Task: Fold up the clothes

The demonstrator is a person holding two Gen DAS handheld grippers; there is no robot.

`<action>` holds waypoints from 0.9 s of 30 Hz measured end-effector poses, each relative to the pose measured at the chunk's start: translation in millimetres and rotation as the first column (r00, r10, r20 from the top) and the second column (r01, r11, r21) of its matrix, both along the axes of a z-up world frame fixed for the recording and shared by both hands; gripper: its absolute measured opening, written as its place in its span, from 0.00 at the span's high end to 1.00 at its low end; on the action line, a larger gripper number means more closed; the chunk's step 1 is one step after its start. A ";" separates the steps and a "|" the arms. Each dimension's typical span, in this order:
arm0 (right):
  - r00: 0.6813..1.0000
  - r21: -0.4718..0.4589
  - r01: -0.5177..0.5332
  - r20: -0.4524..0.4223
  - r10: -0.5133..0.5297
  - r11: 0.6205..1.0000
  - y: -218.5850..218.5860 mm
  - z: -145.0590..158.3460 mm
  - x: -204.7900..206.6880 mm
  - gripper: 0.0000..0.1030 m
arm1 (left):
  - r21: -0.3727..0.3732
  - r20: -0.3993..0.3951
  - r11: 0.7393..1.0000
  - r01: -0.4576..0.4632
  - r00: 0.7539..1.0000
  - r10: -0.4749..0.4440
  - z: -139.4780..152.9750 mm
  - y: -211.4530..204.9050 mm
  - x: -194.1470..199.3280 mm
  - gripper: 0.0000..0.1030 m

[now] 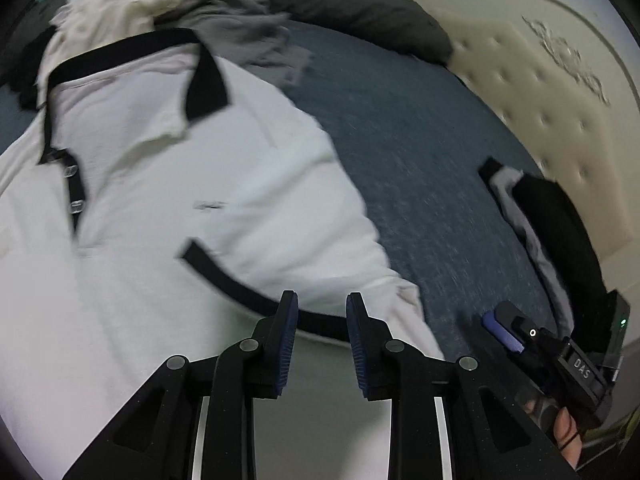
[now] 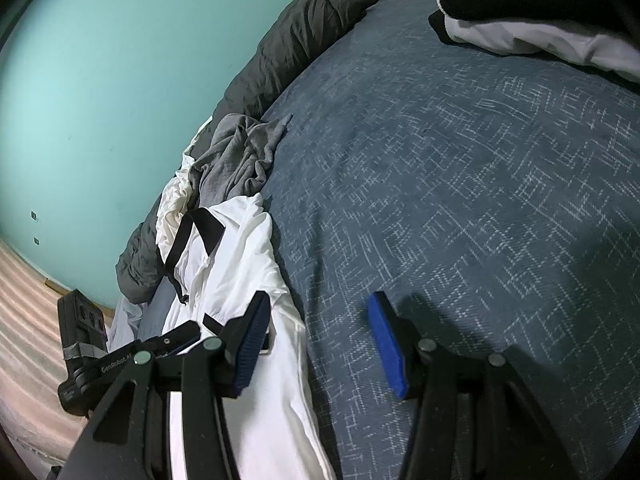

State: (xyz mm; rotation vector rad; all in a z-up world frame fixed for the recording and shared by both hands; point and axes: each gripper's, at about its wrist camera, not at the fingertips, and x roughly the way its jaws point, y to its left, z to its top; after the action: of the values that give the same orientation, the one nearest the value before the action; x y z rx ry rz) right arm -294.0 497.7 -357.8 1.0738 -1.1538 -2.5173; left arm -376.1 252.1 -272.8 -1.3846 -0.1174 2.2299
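Observation:
A white polo shirt with a black collar and black sleeve band lies front up on the blue bed cover. My left gripper is open and empty, just above the black sleeve band at the shirt's near edge. My right gripper is open and empty over the shirt's right edge; the shirt also shows in the right wrist view. The right gripper also shows in the left wrist view, to the right of the shirt.
A pile of grey and cream clothes lies beyond the collar. A dark pillow lies at the bed's far side. Folded black and grey clothes sit at right, by a tufted cream headboard. A teal wall stands behind.

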 end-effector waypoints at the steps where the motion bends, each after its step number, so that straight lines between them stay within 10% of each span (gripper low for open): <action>1: 1.000 0.000 -0.002 0.000 0.002 1.000 -0.3 0.0 -0.1 0.50 | -0.007 0.007 1.000 0.008 1.000 -0.008 -3.8 6.5 0.4 0.74; 14: 1.000 -0.018 0.003 0.002 -0.003 1.000 3.8 -1.7 -0.7 0.50 | -0.082 0.055 0.993 0.088 0.995 -0.084 -24.1 39.1 13.3 0.73; 17: 1.000 -0.016 0.001 0.001 -0.001 1.000 2.9 -1.2 -0.2 0.50 | -0.086 0.033 0.992 0.092 0.995 -0.090 -17.9 43.0 18.0 0.48; 23: 1.000 -0.015 0.000 0.003 0.001 1.000 2.3 -2.2 -0.4 0.50 | -0.151 0.012 0.979 0.139 0.990 -0.139 -29.7 64.6 21.9 0.47; 25: 1.000 -0.015 -0.001 0.004 0.001 1.000 2.2 -2.7 -0.6 0.50 | -0.169 0.014 0.975 0.143 0.990 -0.143 -33.9 64.3 20.6 0.56; 27: 1.000 -0.015 -0.001 0.005 0.001 1.000 2.1 -3.2 -0.8 0.50 | -0.197 0.013 0.968 0.157 0.987 -0.157 -35.9 63.3 19.4 0.86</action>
State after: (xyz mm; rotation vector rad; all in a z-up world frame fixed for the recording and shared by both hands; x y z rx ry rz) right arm -294.8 499.8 -361.0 1.0774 -1.1708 -2.5024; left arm -356.8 315.4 -308.7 -1.4388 0.2145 2.1572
